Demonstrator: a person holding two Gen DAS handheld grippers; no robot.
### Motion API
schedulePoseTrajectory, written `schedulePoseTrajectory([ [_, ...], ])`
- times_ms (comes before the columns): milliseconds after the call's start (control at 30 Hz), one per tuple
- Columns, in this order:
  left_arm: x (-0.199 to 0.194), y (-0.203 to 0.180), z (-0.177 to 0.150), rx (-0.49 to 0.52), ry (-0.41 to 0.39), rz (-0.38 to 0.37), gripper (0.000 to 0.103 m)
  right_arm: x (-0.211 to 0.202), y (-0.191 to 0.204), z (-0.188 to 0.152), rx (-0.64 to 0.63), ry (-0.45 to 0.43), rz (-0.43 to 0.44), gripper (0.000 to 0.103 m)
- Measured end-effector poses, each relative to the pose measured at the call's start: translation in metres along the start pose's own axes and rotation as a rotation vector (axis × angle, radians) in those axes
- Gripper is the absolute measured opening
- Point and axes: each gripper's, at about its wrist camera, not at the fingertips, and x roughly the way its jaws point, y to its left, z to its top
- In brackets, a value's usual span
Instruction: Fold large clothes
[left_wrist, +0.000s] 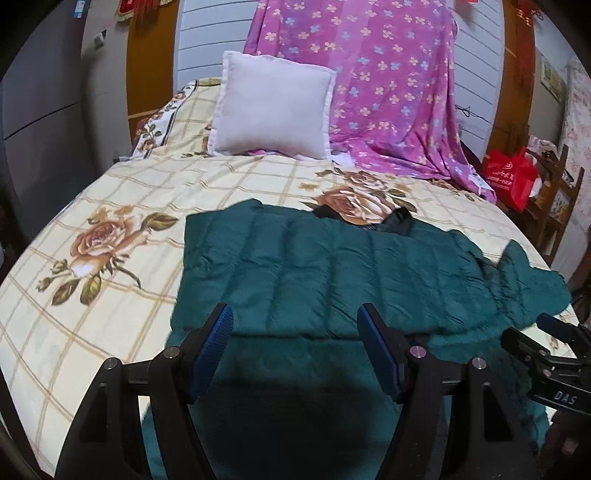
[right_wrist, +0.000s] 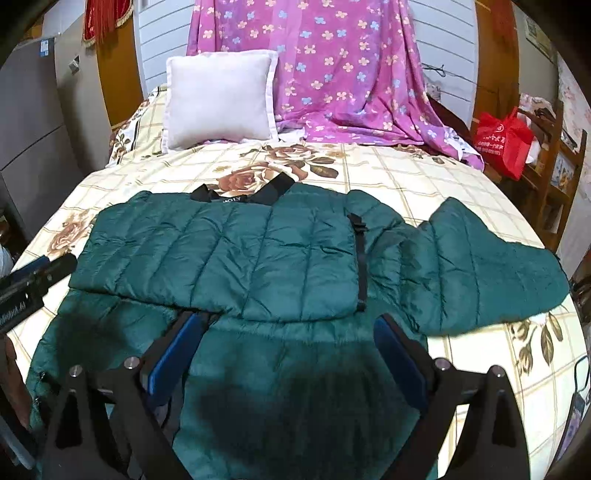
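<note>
Teal quilted jacket (right_wrist: 229, 254) spread flat on the rose-print bedspread (right_wrist: 436, 184), collar (right_wrist: 240, 194) away toward the white pillow (right_wrist: 218, 99) at twelve o'clock, hem toward the cameras at six. Lower part apparently already doubled up over the body, with a fold edge running crosswise from nine to three just ahead of both sets of fingers. One sleeve (right_wrist: 491, 273) splayed out at two to three o'clock in the right wrist view, lying loose past the black zip line, unfolded as yet.

Long axis of the jacket now crosswise, nine to three, sleeve included. Sleeve much nearer the right gripper (right_wrist: 288, 354) than the left gripper (left_wrist: 295, 350); from the left wrist view, same sleeve far off at three o'clock beyond the other tool's tip.

Both claws spread wide with nothing between the blue pads (left_wrist: 214, 343), hovering above the near layer of fabric, not pressing on it.

Judged next: sleeve brought in toward nine o'clock across the body, best suited to the right hand. Purple floral sheet (left_wrist: 388, 92) hanging behind, red bag (right_wrist: 504, 142) off to the side, neither in the way.
</note>
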Motion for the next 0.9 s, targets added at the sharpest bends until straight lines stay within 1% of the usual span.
schedulePoseTrajectory([
  [233,-0.022,-0.016,-0.007,0.031,-0.03,0.021,0.052,-0.019,-0.004,-0.011,-0.001,-0.009,-0.004,0.097],
  [367,-0.032,-0.024,-0.011,0.033,-0.038,0.006,0.052,-0.027,-0.009,-0.014,0.008,-0.016,-0.009,0.097],
  [700,-0.035,-0.046,-0.018,0.056,-0.031,-0.025,0.052,-0.035,-0.016,-0.018,-0.005,-0.015,-0.044,0.097],
  [900,-0.034,-0.051,-0.019,0.071,-0.035,-0.013,0.052,-0.033,-0.023,-0.017,0.024,-0.015,-0.041,0.097],
])
